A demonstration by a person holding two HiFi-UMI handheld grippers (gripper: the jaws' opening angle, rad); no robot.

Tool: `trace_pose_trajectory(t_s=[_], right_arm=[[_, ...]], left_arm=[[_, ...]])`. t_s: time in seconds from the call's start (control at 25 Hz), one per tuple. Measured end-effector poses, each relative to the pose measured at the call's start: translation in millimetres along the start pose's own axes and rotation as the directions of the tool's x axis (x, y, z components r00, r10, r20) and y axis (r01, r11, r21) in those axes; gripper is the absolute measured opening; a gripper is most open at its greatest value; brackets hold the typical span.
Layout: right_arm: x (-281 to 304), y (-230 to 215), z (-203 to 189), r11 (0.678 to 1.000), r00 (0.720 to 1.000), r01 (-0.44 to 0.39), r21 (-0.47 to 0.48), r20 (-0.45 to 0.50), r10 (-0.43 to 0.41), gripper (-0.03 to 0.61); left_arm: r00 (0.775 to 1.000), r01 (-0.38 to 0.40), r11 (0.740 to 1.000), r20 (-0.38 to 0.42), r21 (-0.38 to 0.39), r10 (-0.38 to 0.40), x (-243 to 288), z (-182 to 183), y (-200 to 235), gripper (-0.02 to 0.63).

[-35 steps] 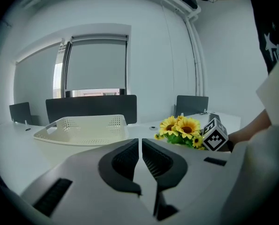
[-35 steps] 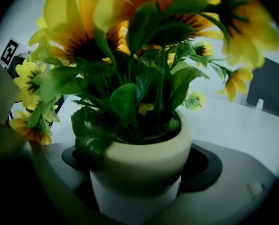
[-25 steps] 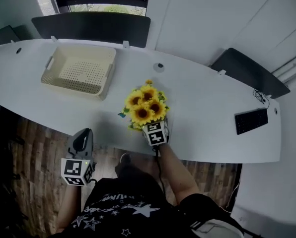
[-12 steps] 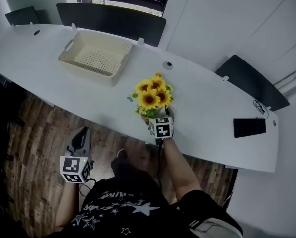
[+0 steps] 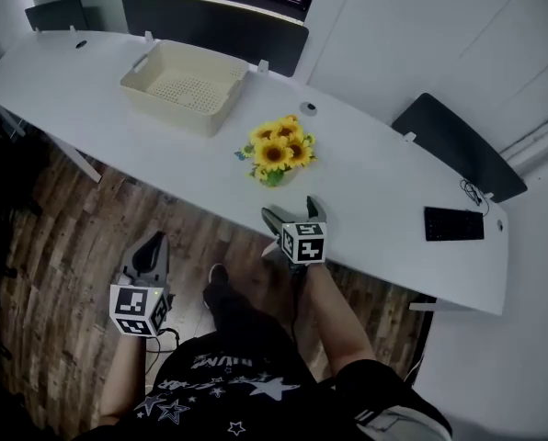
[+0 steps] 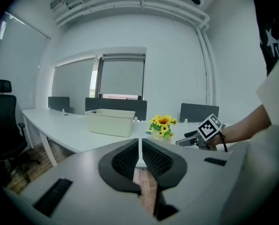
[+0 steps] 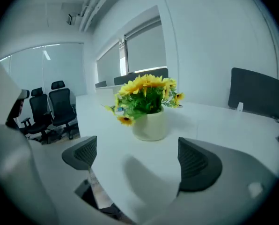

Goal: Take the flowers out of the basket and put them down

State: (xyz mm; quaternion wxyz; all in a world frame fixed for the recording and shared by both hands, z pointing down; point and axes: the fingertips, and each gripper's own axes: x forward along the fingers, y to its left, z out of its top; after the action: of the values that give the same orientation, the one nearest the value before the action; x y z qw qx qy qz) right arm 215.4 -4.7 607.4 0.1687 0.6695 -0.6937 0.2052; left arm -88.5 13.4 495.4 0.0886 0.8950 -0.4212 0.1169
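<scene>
Two grippers hold nothing: the right gripper (image 5: 291,211), jaws spread, sits near the flowers (image 5: 277,150) standing on the table (image 5: 384,191) well clear of the basket (image 5: 168,108), apparently set down, while the left gripper (image 5: 152,251), pressed together, hangs idle.

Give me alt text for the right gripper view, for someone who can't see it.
A pot of yellow sunflowers stands upright on a white table beyond the right gripper, whose jaws are wide apart and empty. Black office chairs stand at far left.

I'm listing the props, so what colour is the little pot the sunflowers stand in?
Cream white; the pot shows best in the right gripper view.
</scene>
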Motion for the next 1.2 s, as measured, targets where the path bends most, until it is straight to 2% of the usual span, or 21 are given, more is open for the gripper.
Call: trace_pose_trajectory(t_s=[0.16,0.28,0.56,0.64,0.72,0.76,0.92,1.04,1.2], right_arm=[[-46,27,8,0.999,0.996,-0.047,0.024,0.074,0.045,0.529],[-80,44,7,0.996,0.994,-0.081,0.035,0.079,0.078,0.529],[-136,61,14,0.994,0.987,-0.102,0.034,0.127,0.097,0.452],[-151,61,20,0.993,0.98,-0.11,0.033,0.17,0.103,0.378],[-166,65,30,0.991,0.962,-0.131,0.012,0.241,0.124,0.206],[-172,69,34,0.99,0.953,-0.139,-0.007,0.271,0.135,0.15],[-188,74,45,0.989,0.931,-0.136,-0.048,0.335,0.145,0.009],[-201,70,43,0.986,0.928,-0.149,-0.071,0.334,0.164,0.003],[-220,52,32,0.988,0.935,-0.123,-0.09,0.322,0.146,0.003]], left_arm=[[1.0,0.001,1.0,0.006,-0.023,0.0,-34,-10,-15,0.028],[1.0,0.011,0.998,-0.01,-0.058,-0.012,-55,-23,-28,0.028],[0.999,0.052,0.995,0.009,-0.08,-0.051,-65,-29,-56,0.028],[0.997,0.074,0.995,0.02,-0.067,-0.073,-63,-24,-69,0.029],[0.995,0.094,0.994,0.029,-0.049,-0.093,-59,-17,-83,0.029],[0.994,0.101,0.994,0.034,-0.041,-0.1,-57,-14,-90,0.029],[0.993,0.107,0.994,0.055,-0.02,-0.106,-50,-3,-111,0.028],[0.993,0.102,0.994,0.058,-0.037,-0.1,-45,-3,-131,0.029],[0.993,0.115,0.992,0.03,-0.056,-0.113,-39,-13,-168,0.029]])
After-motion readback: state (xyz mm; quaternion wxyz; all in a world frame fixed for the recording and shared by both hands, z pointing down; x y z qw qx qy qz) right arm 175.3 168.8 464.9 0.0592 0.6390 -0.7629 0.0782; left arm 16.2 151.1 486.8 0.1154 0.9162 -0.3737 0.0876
